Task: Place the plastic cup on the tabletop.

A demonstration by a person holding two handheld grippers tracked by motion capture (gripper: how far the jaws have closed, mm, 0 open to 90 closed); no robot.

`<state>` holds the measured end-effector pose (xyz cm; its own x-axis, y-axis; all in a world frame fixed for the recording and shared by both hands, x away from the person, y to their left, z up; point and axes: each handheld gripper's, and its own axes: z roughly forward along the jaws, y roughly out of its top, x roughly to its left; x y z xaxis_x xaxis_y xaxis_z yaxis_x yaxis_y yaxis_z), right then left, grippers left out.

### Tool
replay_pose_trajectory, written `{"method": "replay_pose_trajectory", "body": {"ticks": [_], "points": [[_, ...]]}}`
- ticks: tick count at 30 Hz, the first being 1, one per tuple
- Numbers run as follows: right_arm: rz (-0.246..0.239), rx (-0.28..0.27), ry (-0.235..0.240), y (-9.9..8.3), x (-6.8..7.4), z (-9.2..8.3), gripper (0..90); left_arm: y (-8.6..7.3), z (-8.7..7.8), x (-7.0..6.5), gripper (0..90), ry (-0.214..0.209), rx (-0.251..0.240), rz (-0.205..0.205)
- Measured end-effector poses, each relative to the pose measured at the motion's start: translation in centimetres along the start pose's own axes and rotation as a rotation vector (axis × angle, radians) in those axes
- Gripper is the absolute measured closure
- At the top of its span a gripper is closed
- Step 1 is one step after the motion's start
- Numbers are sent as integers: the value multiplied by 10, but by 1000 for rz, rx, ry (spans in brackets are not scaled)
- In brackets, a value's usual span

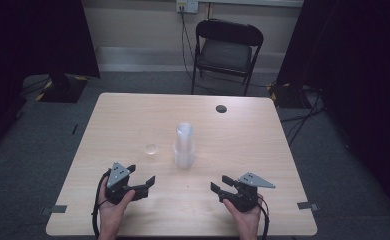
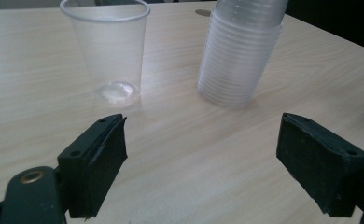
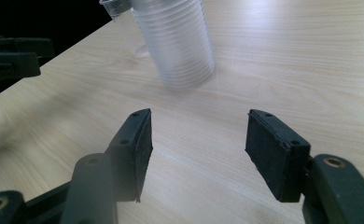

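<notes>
The stack of clear cups stands upside down near the middle of your worktop, its wide rims on the wood and the narrow bases on top. Just to its left, apart from it, a single clear cup stands upright with its mouth open to the ceiling; in the left gripper view that single cup sits left of the stack, with bare wood between them.

Your left claw is low over the near left part of the worktop, pointing toward the cups, its jaws spread with nothing between them. Your right claw is on the near right side, turned toward the left, its jaws likewise spread wide and holding nothing. Both claws are well short of the cups.

Farther out, a small dark round cap sits in the worktop near its far edge, and a black folding chair stands beyond the worktop against the wall.
</notes>
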<state>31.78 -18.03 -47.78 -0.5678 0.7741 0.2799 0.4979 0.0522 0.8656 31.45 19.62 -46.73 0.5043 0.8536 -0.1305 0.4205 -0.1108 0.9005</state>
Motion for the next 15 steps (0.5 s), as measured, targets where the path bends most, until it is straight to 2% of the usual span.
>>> {"method": "replay_pose_trajectory", "body": {"ticks": [1, 3, 5, 8, 11, 14, 15], "points": [[-1, 2, 0, 0, 0, 0, 407, -3, -2, -1, 158, -4, -1, -4], [-3, 4, -3, 0, 0, 0, 407, -10, -5, -2, 158, -28, 4, 15], [-6, 5, -6, 0, 0, 0, 403, -13, -8, -2, 158, -18, 4, 1], [-14, 5, -19, 0, 0, 0, 386, -13, -12, 1, 158, -31, -12, -31], [-13, 1, -24, 0, 0, 0, 375, -16, -15, -1, 158, -6, 2, -16], [-15, 2, -34, 1, -1, 1, 346, -20, -18, -2, 158, 0, -20, -53], [-18, 4, -38, 1, -1, 2, 334, -20, -18, -2, 159, 0, -20, -53]]}}
